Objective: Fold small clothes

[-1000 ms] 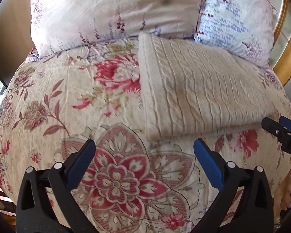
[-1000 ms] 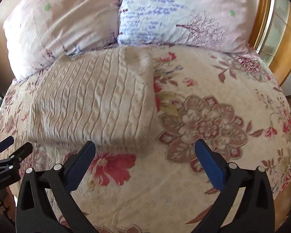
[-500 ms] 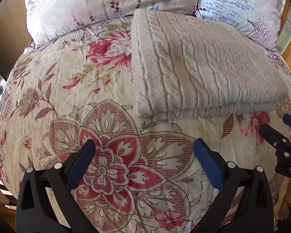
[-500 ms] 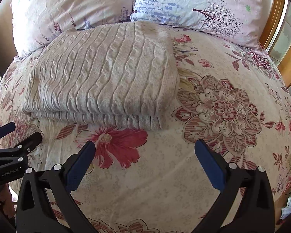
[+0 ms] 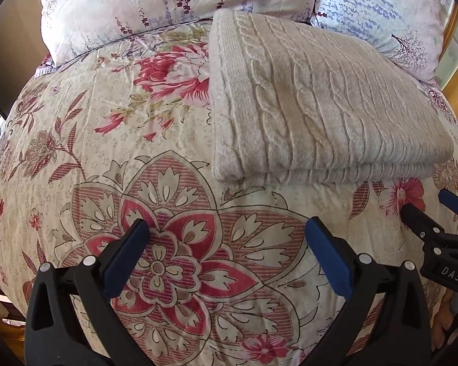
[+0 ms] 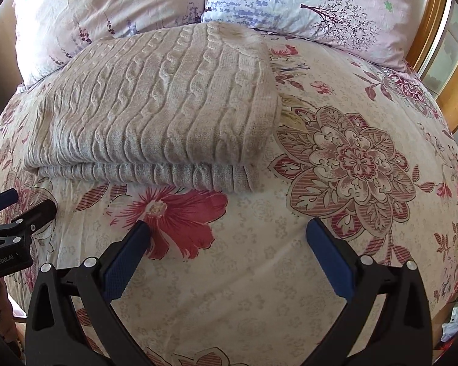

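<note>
Already folded, cable-knit sweater point(image 5: 314, 106) lying upper right of frame on floral duvet point(image 5: 137, 183); left gripper point(image 5: 226, 244) and right gripper point(image 6: 227, 244) both spread wide, empty. Risk: snagging loose lower layer, undoing fold

The left claw point(image 5: 226, 238) and right claw point(image 6: 227, 238) hang side by side, jaws spread wide, empty.

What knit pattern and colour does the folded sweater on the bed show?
The folded sweater is beige cable knit, clearest in the right wrist view.
</note>
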The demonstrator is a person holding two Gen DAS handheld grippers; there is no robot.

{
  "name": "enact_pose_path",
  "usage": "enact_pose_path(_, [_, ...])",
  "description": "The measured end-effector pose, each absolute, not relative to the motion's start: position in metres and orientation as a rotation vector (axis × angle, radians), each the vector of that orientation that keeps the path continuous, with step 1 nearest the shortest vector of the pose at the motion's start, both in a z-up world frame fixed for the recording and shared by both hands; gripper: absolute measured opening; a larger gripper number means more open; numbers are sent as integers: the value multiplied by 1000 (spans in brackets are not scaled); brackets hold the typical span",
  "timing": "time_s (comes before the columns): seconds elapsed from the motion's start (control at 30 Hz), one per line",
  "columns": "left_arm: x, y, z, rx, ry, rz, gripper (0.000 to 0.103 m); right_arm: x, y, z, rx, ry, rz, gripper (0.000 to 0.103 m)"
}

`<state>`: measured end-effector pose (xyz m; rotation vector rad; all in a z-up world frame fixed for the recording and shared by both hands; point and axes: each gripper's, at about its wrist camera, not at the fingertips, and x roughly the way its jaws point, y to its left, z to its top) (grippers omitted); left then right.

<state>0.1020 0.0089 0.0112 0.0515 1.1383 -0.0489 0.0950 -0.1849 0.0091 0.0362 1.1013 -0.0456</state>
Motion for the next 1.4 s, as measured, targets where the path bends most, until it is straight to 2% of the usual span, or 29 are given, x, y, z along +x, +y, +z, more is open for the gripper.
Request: enact_pose_path(1.4, [96, 8, 12, 48, 1107, -42, 101, 96, -187, 9, 30, 1094, -36, 102])
